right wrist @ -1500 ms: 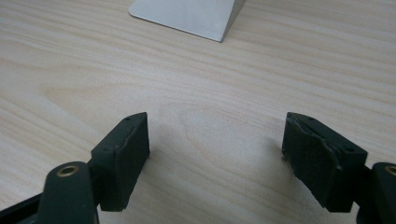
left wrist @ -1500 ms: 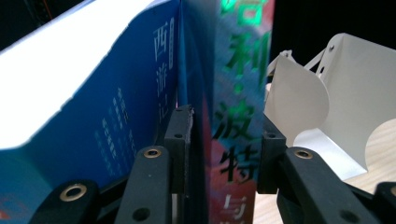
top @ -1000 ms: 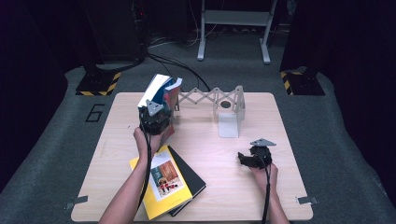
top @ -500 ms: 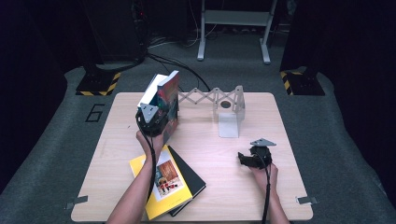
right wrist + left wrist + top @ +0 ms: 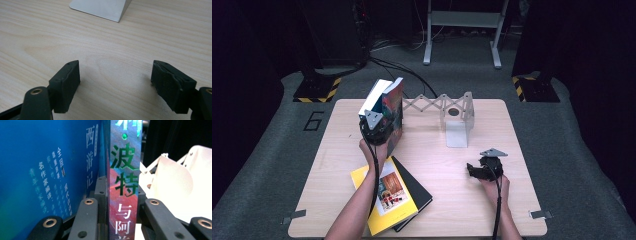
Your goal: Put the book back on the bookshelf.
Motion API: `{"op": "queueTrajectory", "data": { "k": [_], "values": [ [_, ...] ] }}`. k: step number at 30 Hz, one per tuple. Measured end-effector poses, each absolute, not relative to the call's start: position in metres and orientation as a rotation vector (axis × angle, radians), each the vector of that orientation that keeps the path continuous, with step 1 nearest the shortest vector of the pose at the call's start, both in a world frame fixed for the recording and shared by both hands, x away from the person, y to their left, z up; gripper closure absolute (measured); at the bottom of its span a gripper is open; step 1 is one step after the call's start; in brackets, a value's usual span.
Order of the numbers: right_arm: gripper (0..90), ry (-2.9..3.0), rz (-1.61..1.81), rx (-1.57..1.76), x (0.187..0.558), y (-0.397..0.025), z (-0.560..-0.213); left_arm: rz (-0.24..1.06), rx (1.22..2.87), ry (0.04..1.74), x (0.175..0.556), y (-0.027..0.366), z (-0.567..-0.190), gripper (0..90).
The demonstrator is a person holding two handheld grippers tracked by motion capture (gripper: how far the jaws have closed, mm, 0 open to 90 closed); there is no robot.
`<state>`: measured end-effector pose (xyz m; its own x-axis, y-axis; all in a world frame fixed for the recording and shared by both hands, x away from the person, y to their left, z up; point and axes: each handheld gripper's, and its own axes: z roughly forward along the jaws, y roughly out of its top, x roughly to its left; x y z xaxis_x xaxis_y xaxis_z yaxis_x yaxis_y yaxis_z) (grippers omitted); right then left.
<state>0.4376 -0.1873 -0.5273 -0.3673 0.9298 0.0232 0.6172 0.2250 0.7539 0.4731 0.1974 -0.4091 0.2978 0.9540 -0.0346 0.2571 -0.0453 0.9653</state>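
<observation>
The left claw (image 5: 379,125) pinches a book with a red and teal cover (image 5: 394,112) by its spine. In the left gripper view the two black jaws press on either side of that spine (image 5: 124,182), which bears green and white Chinese characters. The book stands upright, lifted near the far left part of the tabletop (image 5: 337,150). Just to its left stands a blue book (image 5: 50,170) with pale Chinese lettering on its cover; in the high view its white page edges (image 5: 374,97) show beside the held book. Whether the two books touch cannot be told.

To the right of the books, along the far edge of the tabletop, a white expanding book rack (image 5: 432,104) stretches its scissor lattice to a white end plate (image 5: 457,122) with a round hole. Part of the rack appears as a white curved panel (image 5: 172,182) in the left gripper view.

Near the front left corner of the tabletop a yellow book (image 5: 384,192) lies flat on top of a black book (image 5: 417,190).

The right claw (image 5: 116,85) rests low over the bare wood near the right edge of the tabletop, well apart from the books. Its jaws are spread wide with nothing between them, and the foot of the end plate (image 5: 100,7) lies ahead of them.
</observation>
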Motion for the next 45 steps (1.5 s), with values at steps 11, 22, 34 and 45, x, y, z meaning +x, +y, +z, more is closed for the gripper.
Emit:
{"op": "queueTrajectory", "data": {
  "k": [11, 22, 34, 45],
  "values": [
    [22.8, 2.069, 0.962, 1.422, 0.438, -0.187, -0.527, 0.713, 1.691, 1.163, 0.477, 0.205, -0.381, 64.6],
    [22.7, 2.07, 0.962, 1.423, 0.438, -0.187, -0.527, 0.658, 1.832, 1.185, 0.5, 0.195, -0.367, 55.2],
    [22.7, 2.07, 0.962, 1.422, 0.438, -0.187, -0.527, 0.774, 1.706, 1.173, 0.494, 0.198, -0.385, 75.1],
    [22.8, 2.069, 0.963, 1.422, 0.438, -0.187, -0.527, 0.899, 1.515, 1.177, 0.49, 0.196, -0.413, 75.1]
  ]
}}
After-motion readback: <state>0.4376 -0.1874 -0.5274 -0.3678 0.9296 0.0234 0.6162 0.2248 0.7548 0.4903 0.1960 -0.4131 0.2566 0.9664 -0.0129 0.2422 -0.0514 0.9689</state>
